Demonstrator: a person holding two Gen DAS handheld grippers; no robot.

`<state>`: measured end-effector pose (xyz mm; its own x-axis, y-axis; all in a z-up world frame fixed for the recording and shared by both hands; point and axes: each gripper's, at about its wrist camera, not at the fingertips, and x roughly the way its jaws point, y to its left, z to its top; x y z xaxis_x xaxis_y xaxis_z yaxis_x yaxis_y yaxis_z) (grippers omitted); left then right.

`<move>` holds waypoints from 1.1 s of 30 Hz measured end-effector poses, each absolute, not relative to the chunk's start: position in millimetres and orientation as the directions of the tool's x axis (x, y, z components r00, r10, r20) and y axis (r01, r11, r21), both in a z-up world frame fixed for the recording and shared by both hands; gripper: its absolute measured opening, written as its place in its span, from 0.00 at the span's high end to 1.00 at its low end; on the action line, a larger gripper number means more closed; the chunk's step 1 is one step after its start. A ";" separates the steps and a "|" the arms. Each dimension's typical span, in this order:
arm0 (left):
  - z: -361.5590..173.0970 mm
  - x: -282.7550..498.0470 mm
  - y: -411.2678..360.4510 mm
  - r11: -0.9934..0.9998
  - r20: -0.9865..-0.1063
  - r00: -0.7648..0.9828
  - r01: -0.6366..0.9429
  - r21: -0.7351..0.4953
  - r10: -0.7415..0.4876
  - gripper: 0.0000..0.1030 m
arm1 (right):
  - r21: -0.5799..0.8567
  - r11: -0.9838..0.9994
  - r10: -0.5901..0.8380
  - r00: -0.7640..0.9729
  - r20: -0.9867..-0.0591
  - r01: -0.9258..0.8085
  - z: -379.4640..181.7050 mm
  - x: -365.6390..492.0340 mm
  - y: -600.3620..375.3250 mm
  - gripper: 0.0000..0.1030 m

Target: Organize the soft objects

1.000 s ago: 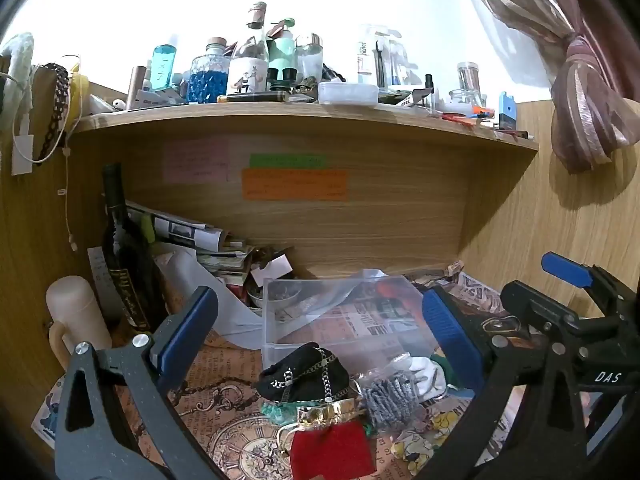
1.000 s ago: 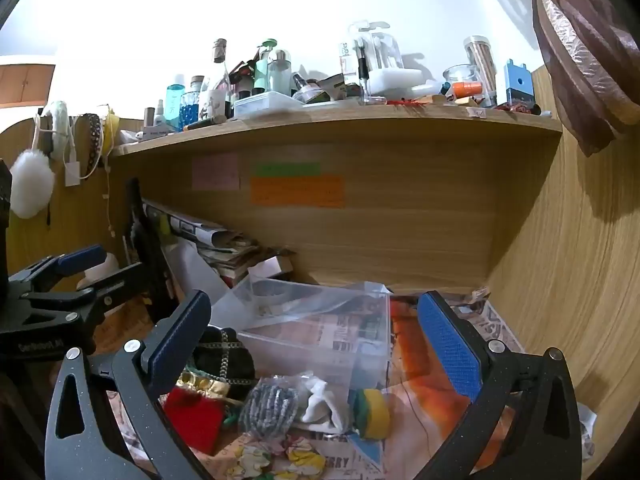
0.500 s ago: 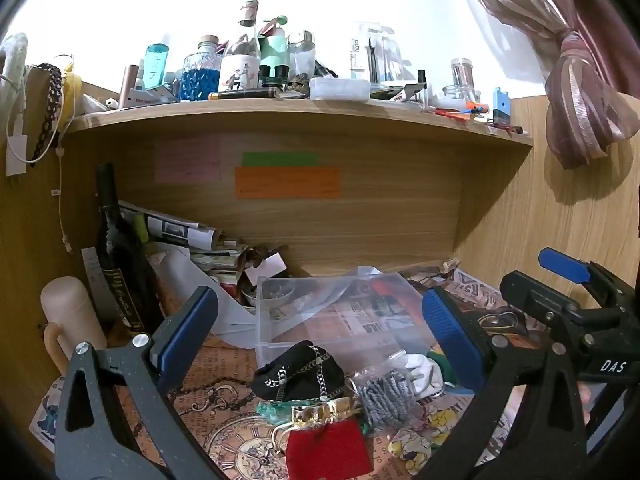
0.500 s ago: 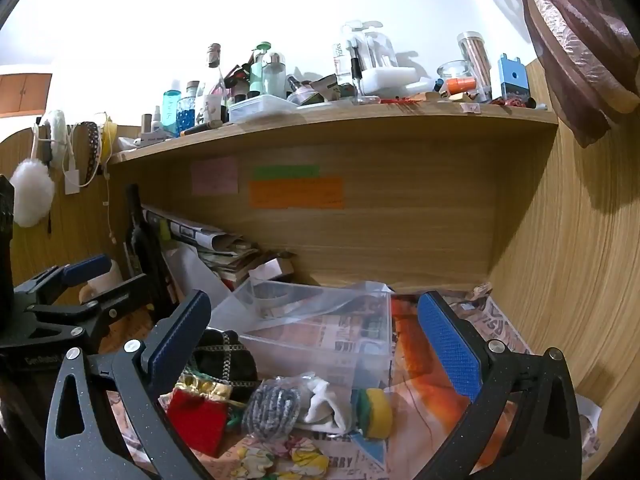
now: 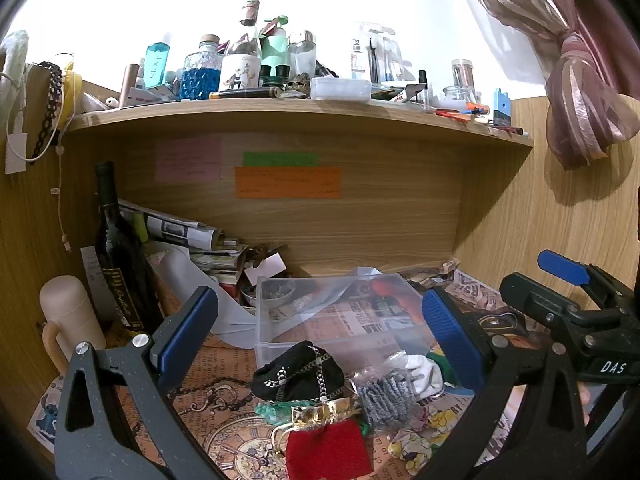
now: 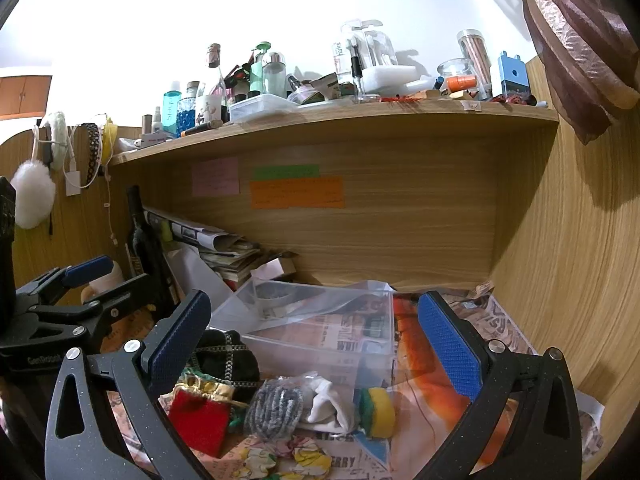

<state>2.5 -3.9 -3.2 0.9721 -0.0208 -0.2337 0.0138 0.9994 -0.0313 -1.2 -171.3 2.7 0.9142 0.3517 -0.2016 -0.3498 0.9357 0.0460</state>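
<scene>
Soft objects lie in a row on the paper-covered desk in front of a clear plastic box: a black chained pouch, a red and gold pouch, a grey scrubber in a bag, a white cloth, and a yellow-green sponge. My left gripper is open and empty above the pouches. My right gripper is open and empty above the box and the row.
A dark wine bottle and a cream mug stand at the left. Stacked papers lie behind the box. A crowded shelf hangs overhead. Wooden walls close the back and right. A floral cloth lies at the front.
Both views have shifted only slightly; the grippers hover almost still, both open. The objects on the desk have not moved.
</scene>
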 end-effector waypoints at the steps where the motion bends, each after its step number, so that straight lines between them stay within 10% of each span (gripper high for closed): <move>1: -3.4 2.6 -4.0 0.999 -0.234 0.972 0.015 -0.030 -0.022 0.00 | 0.046 0.935 0.353 0.914 -0.201 -0.351 2.8 -1.4 -171.1 0.00; 33: -4.7 6.8 -3.8 0.999 -0.244 0.970 0.013 -0.042 -0.023 0.00 | 0.056 0.933 0.358 0.913 -0.194 -0.354 4.3 -5.3 -170.3 0.00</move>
<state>6.8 -3.8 -4.7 0.9696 -0.0231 -0.2435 0.0134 0.9990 -0.0417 -5.3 -170.3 4.3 0.9131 0.3584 -0.1944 -0.3544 0.9334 0.0563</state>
